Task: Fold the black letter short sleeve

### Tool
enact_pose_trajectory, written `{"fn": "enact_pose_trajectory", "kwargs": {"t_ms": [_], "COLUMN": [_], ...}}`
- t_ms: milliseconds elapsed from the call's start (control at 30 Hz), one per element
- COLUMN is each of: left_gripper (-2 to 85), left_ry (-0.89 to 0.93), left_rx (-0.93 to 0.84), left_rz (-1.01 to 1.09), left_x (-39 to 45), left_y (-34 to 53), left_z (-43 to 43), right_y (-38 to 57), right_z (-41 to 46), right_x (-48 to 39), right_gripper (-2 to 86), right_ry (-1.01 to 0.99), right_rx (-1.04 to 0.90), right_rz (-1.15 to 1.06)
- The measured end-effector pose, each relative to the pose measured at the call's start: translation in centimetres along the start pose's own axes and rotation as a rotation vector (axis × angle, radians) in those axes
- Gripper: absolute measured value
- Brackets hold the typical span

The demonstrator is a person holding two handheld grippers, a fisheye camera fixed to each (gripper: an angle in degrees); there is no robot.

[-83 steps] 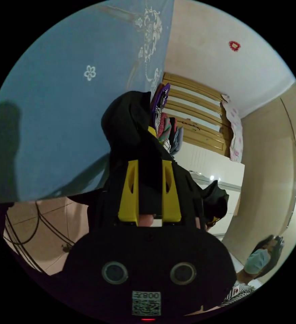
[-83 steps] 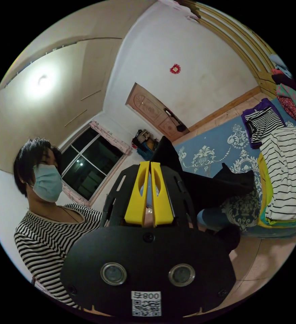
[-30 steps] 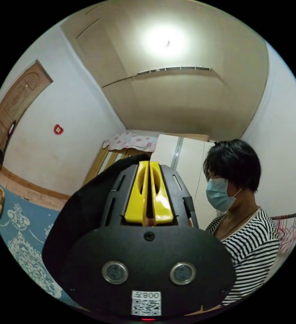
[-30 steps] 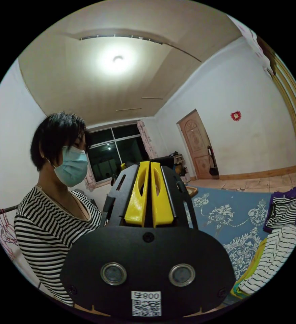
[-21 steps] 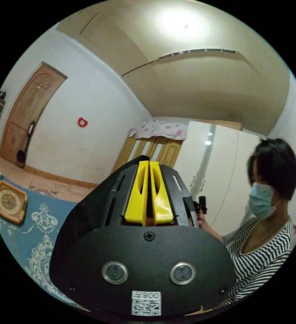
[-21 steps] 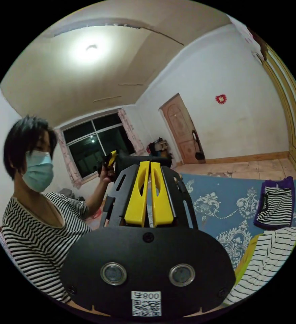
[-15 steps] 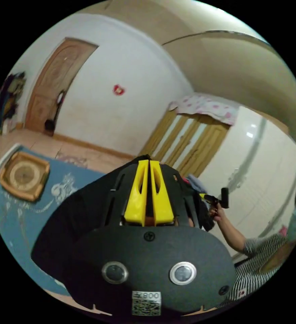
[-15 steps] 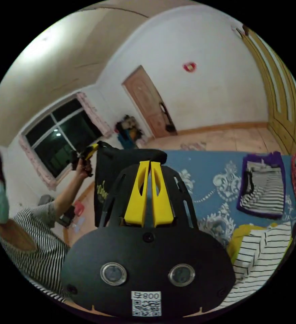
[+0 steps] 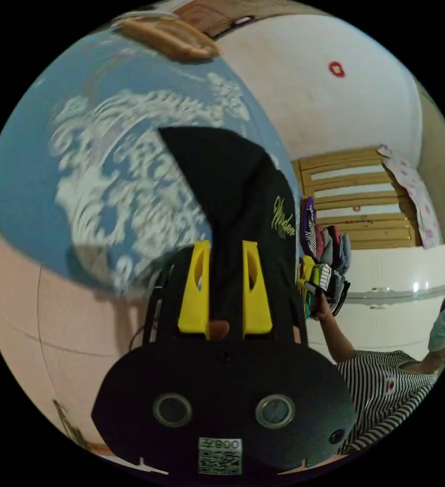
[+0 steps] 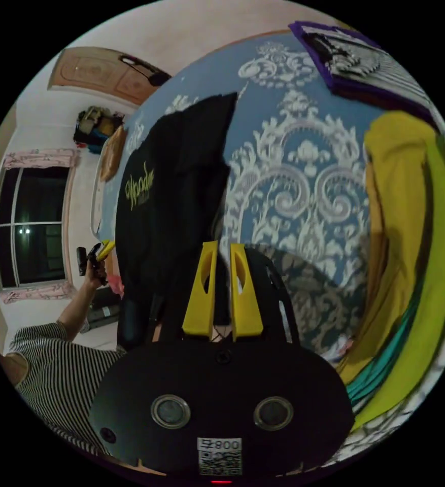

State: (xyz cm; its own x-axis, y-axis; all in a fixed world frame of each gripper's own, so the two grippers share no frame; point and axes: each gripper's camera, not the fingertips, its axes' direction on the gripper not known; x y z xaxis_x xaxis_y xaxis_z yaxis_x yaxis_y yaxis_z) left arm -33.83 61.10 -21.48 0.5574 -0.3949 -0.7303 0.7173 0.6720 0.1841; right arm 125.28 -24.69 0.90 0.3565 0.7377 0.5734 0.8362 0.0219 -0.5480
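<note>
The black short sleeve (image 9: 232,172) with yellow lettering (image 9: 284,218) stretches away from my left gripper (image 9: 225,244) over the blue patterned bedspread (image 9: 105,152). The left jaws are shut on a thick fold of its black cloth. In the right gripper view the same shirt (image 10: 176,182) hangs spread, its lettering (image 10: 140,190) towards the left. My right gripper (image 10: 223,245) is shut on the shirt's edge, with dark cloth in the narrow gap. The left gripper (image 10: 98,252) appears small at the left, in a hand. The right gripper (image 9: 311,289) is seen beyond the shirt.
A yellow garment (image 10: 400,203) and a purple-edged striped one (image 10: 354,56) lie on the bedspread (image 10: 293,177). A pile of clothes (image 9: 326,248) sits by the wooden headboard (image 9: 359,203). A wooden-framed clock (image 9: 166,33) lies at the far edge. A person in a striped top (image 9: 384,385) stands near.
Both views have swung from the ceiling and walls down to the bed. The shirt, held in both grippers throughout, now spreads over the blue bedspread.
</note>
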Motion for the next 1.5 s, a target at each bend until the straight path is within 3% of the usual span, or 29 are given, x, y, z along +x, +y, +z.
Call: {"fn": "enact_pose_trajectory", "kwargs": {"t_ms": [267, 367, 567, 733, 1033, 1300, 1500], "left_gripper": [10.9, 6.8, 1.9, 1.1, 0.8, 1.3, 4.8], "left_ry": [-0.018, 0.010, 0.051, 0.216, 0.319, 0.202, 0.185], "left_rx": [-0.110, -0.120, -0.106, 0.022, 0.125, 0.048, 0.082], "left_rz": [-0.113, -0.108, -0.076, -0.044, 0.057, -0.062, -0.118], "left_x": [-7.0, -8.3, -10.0, -11.1, -12.5, -17.2, -19.5], "left_y": [3.2, 2.0, -0.1, -1.5, -2.3, -2.4, -3.1], "left_z": [1.8, 2.9, 3.3, 0.7, -3.0, -2.1, -2.6], "right_y": [-0.2, -1.9, -4.7, -6.7, -5.8, -5.6, -6.7], "right_z": [3.2, 4.0, 4.3, 3.8, -3.5, -3.7, -0.1], "right_x": [-1.3, -1.8, -1.8, -1.9, -2.7, -2.7, -0.1], "right_gripper": [7.0, 5.0, 2.5, 0.8, 0.4, 0.3, 0.2], "right_ry": [0.155, 0.276, 0.311, 0.283, 0.116, 0.250, 0.166], "right_rx": [-0.074, -0.076, -0.075, -0.113, 0.050, 0.002, -0.116], "right_rz": [-0.040, -0.060, -0.056, -0.076, -0.126, -0.122, 0.050]}}
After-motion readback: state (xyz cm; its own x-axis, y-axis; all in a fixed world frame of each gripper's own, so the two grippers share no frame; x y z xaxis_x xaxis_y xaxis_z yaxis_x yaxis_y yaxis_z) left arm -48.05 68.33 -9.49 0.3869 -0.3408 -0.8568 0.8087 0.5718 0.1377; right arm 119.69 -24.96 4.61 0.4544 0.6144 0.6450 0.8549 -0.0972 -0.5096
